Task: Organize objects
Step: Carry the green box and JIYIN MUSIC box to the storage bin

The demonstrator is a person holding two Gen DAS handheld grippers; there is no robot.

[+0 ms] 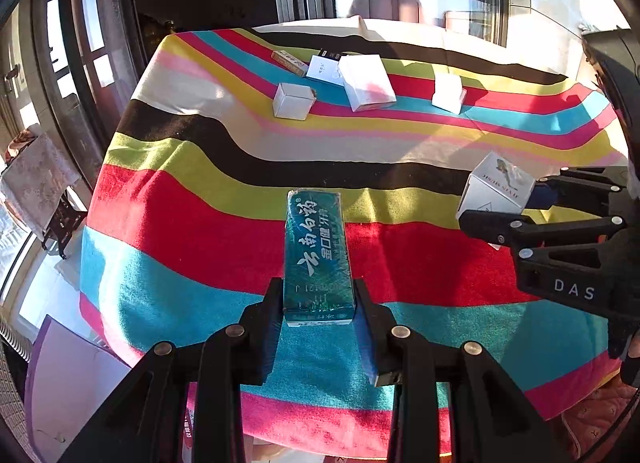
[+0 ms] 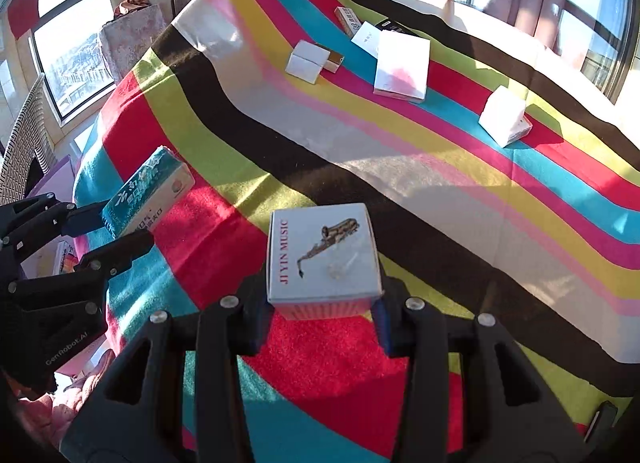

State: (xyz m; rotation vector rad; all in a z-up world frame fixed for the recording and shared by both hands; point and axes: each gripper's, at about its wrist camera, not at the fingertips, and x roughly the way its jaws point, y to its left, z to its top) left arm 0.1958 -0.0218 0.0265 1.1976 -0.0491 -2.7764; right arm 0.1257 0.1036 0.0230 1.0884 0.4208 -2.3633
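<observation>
Now | left gripper (image 1: 318,303) jaws clamped on teal toothpaste box (image 1: 318,253) (near end) | right gripper (image 2: 322,303) jaws clamped on saxophone box (image 2: 322,255)

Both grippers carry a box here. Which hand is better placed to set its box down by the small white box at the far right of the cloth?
Probably right: the right gripper with its saxophone box is nearer the small white box.

White box (image 2: 324,255) reads "JI YIN MUSIC" — right gripper (image 1: 500,219) "DAS" — left gripper (image 2: 132,229) "GenRobot.AI".
</observation>
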